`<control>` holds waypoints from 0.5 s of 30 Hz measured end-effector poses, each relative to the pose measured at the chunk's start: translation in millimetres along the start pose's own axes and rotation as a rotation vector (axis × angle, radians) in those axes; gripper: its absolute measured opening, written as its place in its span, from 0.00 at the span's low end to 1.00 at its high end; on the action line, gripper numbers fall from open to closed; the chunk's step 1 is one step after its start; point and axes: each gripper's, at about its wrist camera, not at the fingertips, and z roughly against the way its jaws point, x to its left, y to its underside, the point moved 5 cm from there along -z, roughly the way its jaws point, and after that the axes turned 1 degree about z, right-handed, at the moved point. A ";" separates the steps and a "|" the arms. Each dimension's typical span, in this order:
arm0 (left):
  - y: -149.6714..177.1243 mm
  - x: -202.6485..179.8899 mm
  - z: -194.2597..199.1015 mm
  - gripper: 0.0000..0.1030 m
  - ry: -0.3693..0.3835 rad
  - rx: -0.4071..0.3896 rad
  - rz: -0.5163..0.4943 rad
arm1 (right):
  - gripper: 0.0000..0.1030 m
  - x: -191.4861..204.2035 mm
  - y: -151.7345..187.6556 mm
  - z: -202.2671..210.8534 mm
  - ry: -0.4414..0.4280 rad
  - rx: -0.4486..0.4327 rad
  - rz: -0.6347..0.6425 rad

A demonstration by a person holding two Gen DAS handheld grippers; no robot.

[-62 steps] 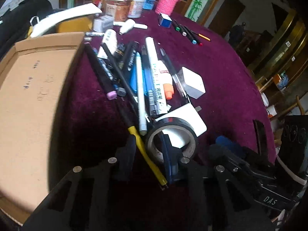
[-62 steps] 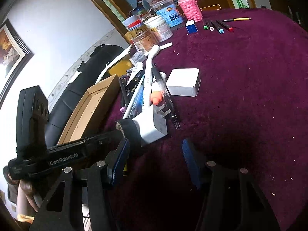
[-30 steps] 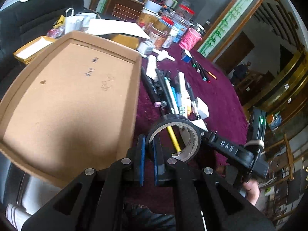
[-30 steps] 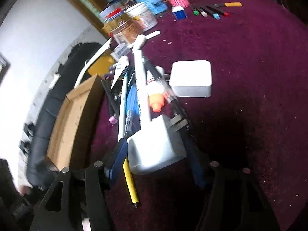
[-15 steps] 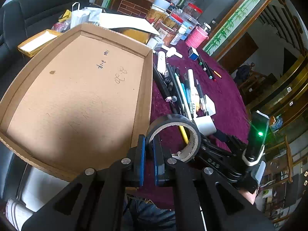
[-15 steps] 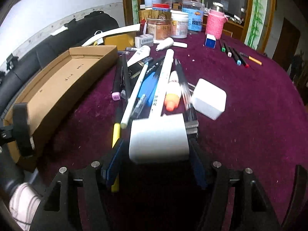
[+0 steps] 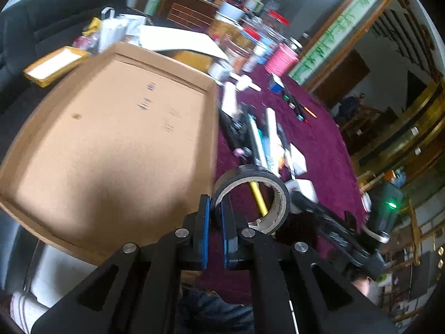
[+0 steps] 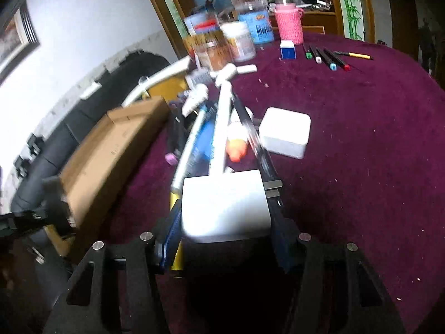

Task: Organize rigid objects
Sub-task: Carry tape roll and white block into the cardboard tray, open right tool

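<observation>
My left gripper [image 7: 214,208] is shut on the wall of a black tape roll [image 7: 251,194] and holds it in the air beside the right wall of a shallow cardboard box [image 7: 111,150]. My right gripper [image 8: 224,217] is shut on a white plug adapter [image 8: 225,203], lifted above the purple tablecloth; the adapter's metal prongs stick out to the right. The box also shows in the right wrist view [image 8: 111,150] at the left. A heap of pens and markers [image 8: 211,128] lies beyond the adapter, and it also shows in the left wrist view [image 7: 258,139].
A second white adapter [image 8: 286,132] lies right of the pens. A yellow pencil [image 7: 258,197] lies under the tape roll. Jars and a pink cup [image 8: 289,25], a blue box [image 8: 287,48] and several markers [image 8: 325,55] stand at the table's far edge. A black chair [image 7: 55,14] stands behind the box.
My left gripper carried the tape roll a little farther over the box's edge. My right gripper closed on the white adapter and lifted it, swinging toward the box.
</observation>
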 end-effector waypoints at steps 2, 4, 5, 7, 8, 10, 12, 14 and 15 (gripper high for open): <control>-6.5 17.8 4.8 0.05 -0.054 -0.006 0.026 | 0.50 19.9 -8.5 5.6 -0.049 -0.022 0.029; -12.7 38.8 9.1 0.05 -0.128 -0.005 0.049 | 0.50 51.0 -16.6 8.3 -0.135 -0.026 0.079; -15.9 46.6 9.8 0.05 -0.166 0.005 0.042 | 0.50 68.2 -20.2 8.3 -0.180 -0.026 0.104; -21.8 63.6 10.8 0.05 -0.287 0.026 0.005 | 0.50 104.1 -26.8 2.5 -0.250 -0.012 0.175; -24.1 69.8 10.0 0.05 -0.336 0.043 -0.019 | 0.50 117.6 -27.9 -1.1 -0.270 -0.007 0.204; -30.2 81.6 9.1 0.05 -0.392 0.092 -0.053 | 0.50 151.5 -31.9 -17.9 -0.295 0.008 0.289; -33.8 88.2 8.9 0.05 -0.431 0.134 -0.095 | 0.50 174.8 -33.4 -36.4 -0.317 0.036 0.349; -34.7 92.6 10.0 0.05 -0.472 0.161 -0.163 | 0.51 188.2 -27.5 -50.7 -0.319 0.068 0.385; -35.2 95.3 9.8 0.05 -0.490 0.175 -0.182 | 0.51 194.8 -25.3 -61.1 -0.301 0.089 0.413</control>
